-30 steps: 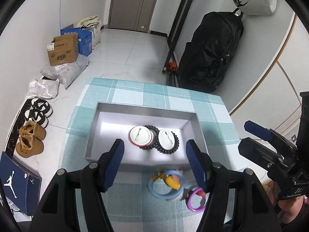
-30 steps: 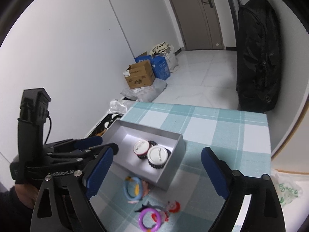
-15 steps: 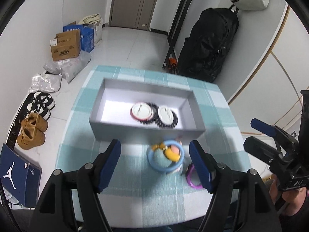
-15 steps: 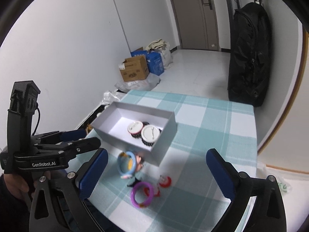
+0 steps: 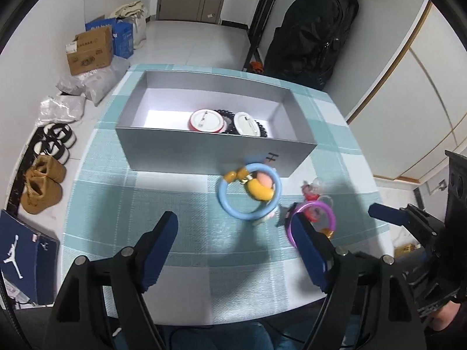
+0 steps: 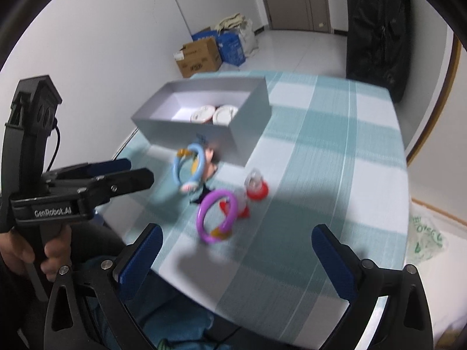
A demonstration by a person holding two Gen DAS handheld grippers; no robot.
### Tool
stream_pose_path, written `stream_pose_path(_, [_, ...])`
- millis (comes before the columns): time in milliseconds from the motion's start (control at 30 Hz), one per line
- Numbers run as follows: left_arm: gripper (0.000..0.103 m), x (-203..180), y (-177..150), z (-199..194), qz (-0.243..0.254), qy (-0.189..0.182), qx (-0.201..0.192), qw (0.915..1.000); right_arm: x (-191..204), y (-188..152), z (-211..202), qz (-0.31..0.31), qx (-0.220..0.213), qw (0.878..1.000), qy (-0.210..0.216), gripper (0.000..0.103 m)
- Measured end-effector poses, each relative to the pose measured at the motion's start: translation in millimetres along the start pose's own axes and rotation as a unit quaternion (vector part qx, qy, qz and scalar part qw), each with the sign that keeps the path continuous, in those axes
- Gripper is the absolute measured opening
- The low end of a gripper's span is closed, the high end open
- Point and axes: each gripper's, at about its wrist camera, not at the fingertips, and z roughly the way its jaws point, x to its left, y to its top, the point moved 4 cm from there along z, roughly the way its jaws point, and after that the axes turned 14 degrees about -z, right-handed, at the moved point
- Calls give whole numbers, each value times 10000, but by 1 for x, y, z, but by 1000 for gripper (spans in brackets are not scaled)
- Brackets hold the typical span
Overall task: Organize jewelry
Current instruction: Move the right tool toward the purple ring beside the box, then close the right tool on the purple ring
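Note:
A grey box (image 5: pixel 204 151) (image 6: pixel 251 108) stands on the checked tablecloth and holds two round white badges (image 5: pixel 205 121) (image 6: pixel 224 113) on black bead bracelets. In front of it lie a blue ring bracelet (image 5: pixel 248 192) (image 6: pixel 189 163) with a yellow charm, a purple ring bracelet (image 5: pixel 312 221) (image 6: pixel 217 215) and small red charms (image 5: pixel 310 191) (image 6: pixel 256 186). My left gripper (image 5: pixel 236 248) is open and empty, above the cloth just short of the blue ring; it also shows in the right wrist view (image 6: pixel 128 169). My right gripper (image 6: pixel 236 253) is open and empty near the table's front edge.
The table (image 5: pixel 96 175) ends close to my grippers. On the floor to the left are shoes (image 5: pixel 43 183), bags and cardboard boxes (image 5: pixel 89 51). A black bag (image 5: pixel 312 29) stands behind the table against the wall.
Both grippers have pulled back toward the front edge and lower. The box and bracelets now sit farther ahead in both views. Nothing was picked up.

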Motion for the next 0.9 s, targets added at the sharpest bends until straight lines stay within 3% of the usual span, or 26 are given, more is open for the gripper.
stream_pose_path(100, [76,3,-3,0,-68,25,63,10000,5,-3,3,-68,26,10000,42,100])
stream_pose_path(333, [76,16,-2,0,-247,176,88,9995,-2,-1,14,235,91,9994,226,63])
stream_pose_path(567, [76,27,0,7,-491,194,235,9983,0,4,22,340,132,9987,367,42])
stream_pose_path(733, [76,27,1,6,-532,170,238,9982,1,2,28,409,259,9977,466,19])
stream_pose_path(900, [76,26,1,11,-464,229,291,9982,-4,0,28,556,247,9964,590,16])
